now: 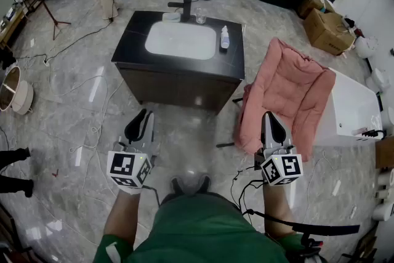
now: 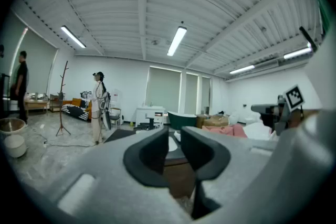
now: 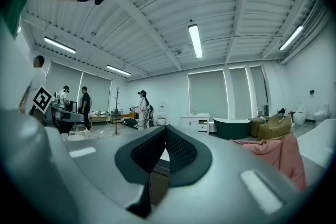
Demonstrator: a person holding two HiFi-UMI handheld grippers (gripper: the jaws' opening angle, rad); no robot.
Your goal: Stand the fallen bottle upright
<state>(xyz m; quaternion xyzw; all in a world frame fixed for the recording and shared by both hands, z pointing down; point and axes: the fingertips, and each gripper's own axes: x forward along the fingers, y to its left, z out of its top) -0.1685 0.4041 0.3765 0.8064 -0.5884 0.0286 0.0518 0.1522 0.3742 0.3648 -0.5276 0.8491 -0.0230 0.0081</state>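
Table: The dark table (image 1: 132, 34) is well in front of the person. Neither gripper is over it. The person likely has to step closer before doing anything else.
Pink chair: A soft pink chair (image 1: 289, 92) sits just beside the table's right side, near the right gripper. It would be smart to reach past it without bumping it.
Sink: The white sink (image 1: 181, 40) fills the middle of the table. It leaves only a thin dark strip along the right edge.
Left gripper: The left gripper (image 1: 145, 115) is closed with nothing in it. It points out level, far from the table. It can probably wait, or help hold the bottle steady later.
Right gripper: The right gripper (image 1: 269, 116) is closed tight and empty too. It is on the bottle's side, so it looks like the better one to use. It must open wide before it gets to the bottle.
Bottle: The bottle (image 1: 225, 38) lies flat on the thin strip, between the sink and the table's right edge. It is too small to tell which end is the cap. It is likely best to hold it gently by the middle and tip it up slowly. Then its bottom can go flat on the table before the gripper lets go. It is close to the edge, so a push could roll it off.
Glass: A clear glass (image 1: 201, 15) stands near the table's back edge, apart from the bottle. It should not get in the way.
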